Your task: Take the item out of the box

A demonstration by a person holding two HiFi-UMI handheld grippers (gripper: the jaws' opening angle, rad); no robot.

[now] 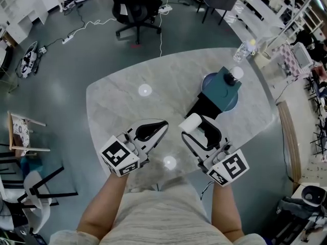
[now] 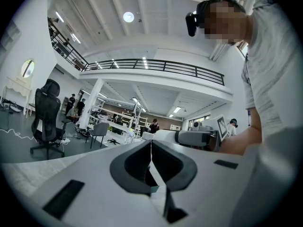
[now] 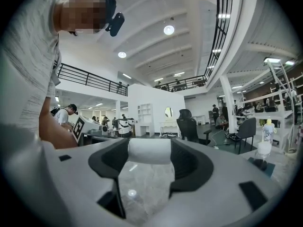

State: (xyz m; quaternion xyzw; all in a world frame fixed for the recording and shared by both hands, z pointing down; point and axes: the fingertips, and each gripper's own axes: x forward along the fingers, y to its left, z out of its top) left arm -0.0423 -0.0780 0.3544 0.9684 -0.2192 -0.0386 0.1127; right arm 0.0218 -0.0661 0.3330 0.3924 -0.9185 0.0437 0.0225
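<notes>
Right now my right claw (image 1: 196, 124) is clamped on a white rounded roll-shaped item (image 1: 190, 122), which is outside and just in front of the teal box (image 1: 224, 89) with its black flap (image 1: 204, 106). Both are over the grey marble surface (image 1: 127, 103). My left claw (image 1: 162, 123), close beside the right one, has its jaws pressed together and holds nothing.

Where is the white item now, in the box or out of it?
Out. The right gripper holds the white item between its jaws over the table, apart from the box.
</notes>
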